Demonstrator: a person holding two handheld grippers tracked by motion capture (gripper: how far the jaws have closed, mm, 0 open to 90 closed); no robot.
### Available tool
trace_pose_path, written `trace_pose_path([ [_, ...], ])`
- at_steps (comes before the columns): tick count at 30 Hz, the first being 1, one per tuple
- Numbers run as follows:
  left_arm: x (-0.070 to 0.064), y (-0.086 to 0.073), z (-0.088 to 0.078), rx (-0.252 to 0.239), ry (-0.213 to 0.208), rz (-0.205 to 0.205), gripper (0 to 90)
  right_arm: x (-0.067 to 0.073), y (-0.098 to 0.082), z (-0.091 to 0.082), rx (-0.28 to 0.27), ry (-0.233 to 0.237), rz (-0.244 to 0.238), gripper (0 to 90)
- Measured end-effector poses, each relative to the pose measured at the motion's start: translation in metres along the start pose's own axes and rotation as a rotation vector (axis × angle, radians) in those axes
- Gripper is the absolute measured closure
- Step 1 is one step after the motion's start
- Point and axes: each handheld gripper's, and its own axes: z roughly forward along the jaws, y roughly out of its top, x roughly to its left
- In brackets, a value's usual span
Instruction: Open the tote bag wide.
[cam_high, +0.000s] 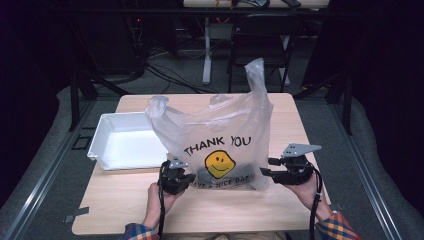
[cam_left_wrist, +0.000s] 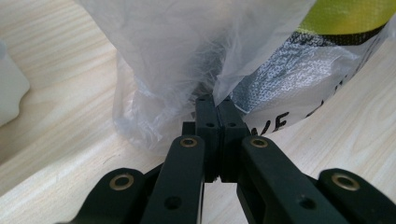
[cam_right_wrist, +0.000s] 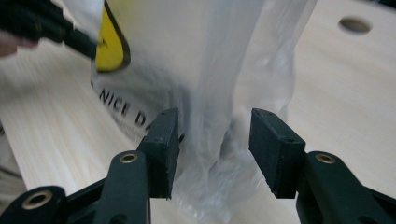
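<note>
A white plastic bag (cam_high: 220, 130) printed "THANK YOU" with a yellow smiley face stands upright in the middle of the wooden table (cam_high: 125, 205), handles up. My left gripper (cam_high: 189, 177) sits at its lower left corner, shut on a fold of the bag's film (cam_left_wrist: 212, 91). At the bag's lower right corner my right gripper (cam_high: 266, 166) is open; its jaws stand apart on either side of a bunched ridge of the bag (cam_right_wrist: 212, 140) without pressing it. Something dark and silvery (cam_left_wrist: 289, 70) shows through the bag's bottom.
A shallow white tray (cam_high: 100, 145) sits on the table left of the bag. A round hole (cam_right_wrist: 355, 24) marks the tabletop beyond the bag in the right gripper view. Dark chairs and table legs stand behind the table.
</note>
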Motion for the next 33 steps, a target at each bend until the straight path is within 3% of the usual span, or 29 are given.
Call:
trace_pose_path([
  [3,0.001,-0.001,0.000,-0.003,-0.010,-0.009,89.8,-0.002,0.007,-0.002,-0.037,0.007,0.003,59.5],
  [4,0.002,0.000,0.000,0.003,-0.007,-0.002,89.5,-0.004,0.011,0.002,-0.048,0.005,0.003,70.0],
  [9,0.003,0.000,-0.001,0.010,-0.027,0.004,82.8,-0.007,0.008,0.016,-0.018,0.013,0.022,86.9],
  [10,0.004,0.000,-0.004,0.003,-0.027,0.003,75.1,-0.008,0.004,0.020,-0.001,0.010,0.022,89.6],
  [12,0.005,0.001,-0.011,-0.009,-0.033,-0.001,67.3,-0.008,0.002,0.021,0.009,0.009,0.022,90.0],
  [13,0.008,0.001,-0.017,-0.034,-0.032,-0.005,67.3,-0.008,0.002,0.021,0.009,0.009,0.022,90.0],
  [14,0.011,0.003,-0.028,-0.088,-0.027,-0.036,58.8,-0.008,0.001,0.021,0.004,0.007,0.032,90.0],
  [16,0.013,0.003,-0.032,-0.110,-0.028,-0.040,55.7,-0.009,0.000,0.020,0.000,0.006,0.033,90.0],
  [18,0.015,0.006,-0.039,-0.136,-0.027,-0.057,46.0,-0.010,0.000,0.020,0.005,0.001,0.033,90.0],
  [22,0.015,0.016,-0.046,-0.197,-0.030,-0.075,41.7,-0.012,-0.001,0.021,0.011,-0.001,0.039,90.0],
  [25,0.013,0.024,-0.049,-0.229,-0.033,-0.069,41.7,-0.011,-0.002,0.021,0.014,-0.002,0.041,90.0],
  [26,0.015,0.029,-0.046,-0.234,-0.029,-0.053,45.4,-0.011,-0.002,0.022,0.022,-0.001,0.043,90.0],
  [29,0.016,0.030,-0.041,-0.237,-0.032,-0.058,59.6,-0.012,-0.003,0.023,0.021,0.000,0.042,90.0],
  [30,0.017,0.030,-0.035,-0.223,-0.062,-0.063,66.9,-0.011,-0.004,0.025,0.031,0.004,0.044,90.0],
  [33,0.016,0.029,-0.030,-0.216,-0.066,-0.047,79.0,-0.010,-0.007,0.026,0.044,0.001,0.045,90.0],
])
